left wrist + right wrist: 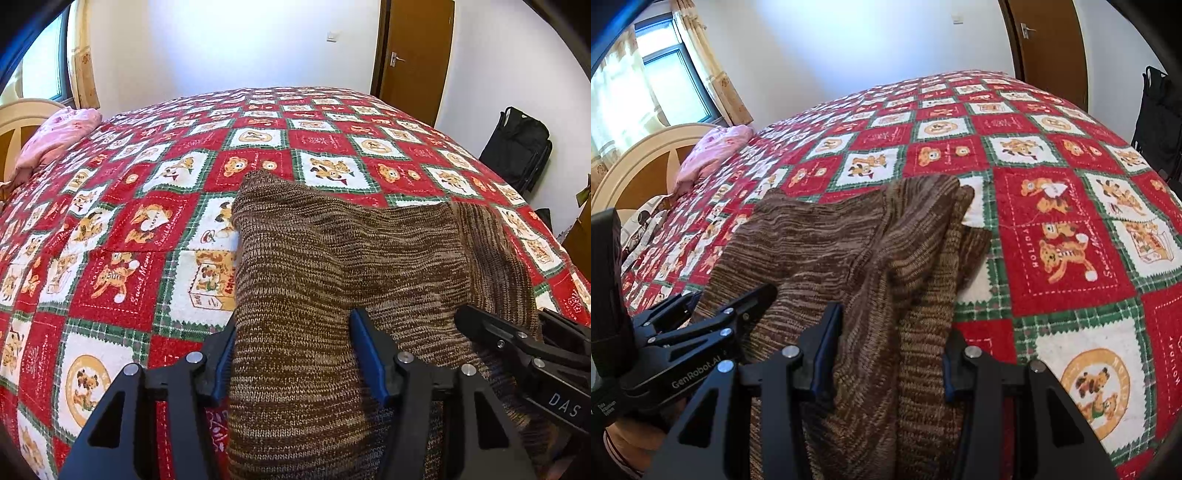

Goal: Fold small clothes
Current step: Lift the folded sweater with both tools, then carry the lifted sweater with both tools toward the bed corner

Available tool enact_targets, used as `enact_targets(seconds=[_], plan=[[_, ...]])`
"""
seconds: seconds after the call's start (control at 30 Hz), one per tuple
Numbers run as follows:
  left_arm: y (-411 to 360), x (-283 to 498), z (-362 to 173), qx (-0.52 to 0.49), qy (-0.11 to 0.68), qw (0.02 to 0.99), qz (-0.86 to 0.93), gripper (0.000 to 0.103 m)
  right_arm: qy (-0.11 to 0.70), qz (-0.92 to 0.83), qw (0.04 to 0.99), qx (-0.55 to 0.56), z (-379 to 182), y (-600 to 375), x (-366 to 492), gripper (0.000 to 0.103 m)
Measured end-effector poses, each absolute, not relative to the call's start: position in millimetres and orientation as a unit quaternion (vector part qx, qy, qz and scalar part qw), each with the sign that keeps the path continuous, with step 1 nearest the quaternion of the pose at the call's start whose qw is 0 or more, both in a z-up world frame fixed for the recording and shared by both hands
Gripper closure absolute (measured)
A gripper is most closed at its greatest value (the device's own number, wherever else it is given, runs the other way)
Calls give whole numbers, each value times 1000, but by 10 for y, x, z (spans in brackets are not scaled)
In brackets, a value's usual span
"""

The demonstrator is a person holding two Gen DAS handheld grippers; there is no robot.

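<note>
A brown knitted garment lies partly folded on the red patchwork bedspread; it also shows in the right wrist view. My left gripper has its jaws wide apart with the garment's near left part between them, not pinched. My right gripper also has its jaws wide apart over the garment's near right part, where folded layers stack up. Each gripper shows in the other's view: the right one and the left one.
A pink pillow and cream headboard lie at the far left. A wooden door and a black bag stand beyond the bed's far right edge. A window with curtains is at the left.
</note>
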State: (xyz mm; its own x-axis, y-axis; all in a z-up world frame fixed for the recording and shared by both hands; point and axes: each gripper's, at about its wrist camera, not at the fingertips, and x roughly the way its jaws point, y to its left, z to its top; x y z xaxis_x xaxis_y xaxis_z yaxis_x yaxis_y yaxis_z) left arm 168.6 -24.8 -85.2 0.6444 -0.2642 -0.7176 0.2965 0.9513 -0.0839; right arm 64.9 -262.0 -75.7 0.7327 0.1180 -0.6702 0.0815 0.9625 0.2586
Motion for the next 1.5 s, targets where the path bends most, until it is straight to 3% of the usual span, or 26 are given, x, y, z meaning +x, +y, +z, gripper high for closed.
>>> enact_targets(seconds=[0.3,0.37,0.57,1.5], plan=[[-329,1597,-796,56,373,915,-147,64,371,-64,926,22,-605,-2213,638,73],[-312,1562,-769,58,365,916,-154,73,372,-76,925,28,-566,-2208,621,75],[-254,1528,-709,43,364,915,-166,79,359,-96,928,25,-388,-2116,487,77],[139,864,-108,-17,319,928,-194,81,290,-130,948,-17,194,-1578,-210,77]])
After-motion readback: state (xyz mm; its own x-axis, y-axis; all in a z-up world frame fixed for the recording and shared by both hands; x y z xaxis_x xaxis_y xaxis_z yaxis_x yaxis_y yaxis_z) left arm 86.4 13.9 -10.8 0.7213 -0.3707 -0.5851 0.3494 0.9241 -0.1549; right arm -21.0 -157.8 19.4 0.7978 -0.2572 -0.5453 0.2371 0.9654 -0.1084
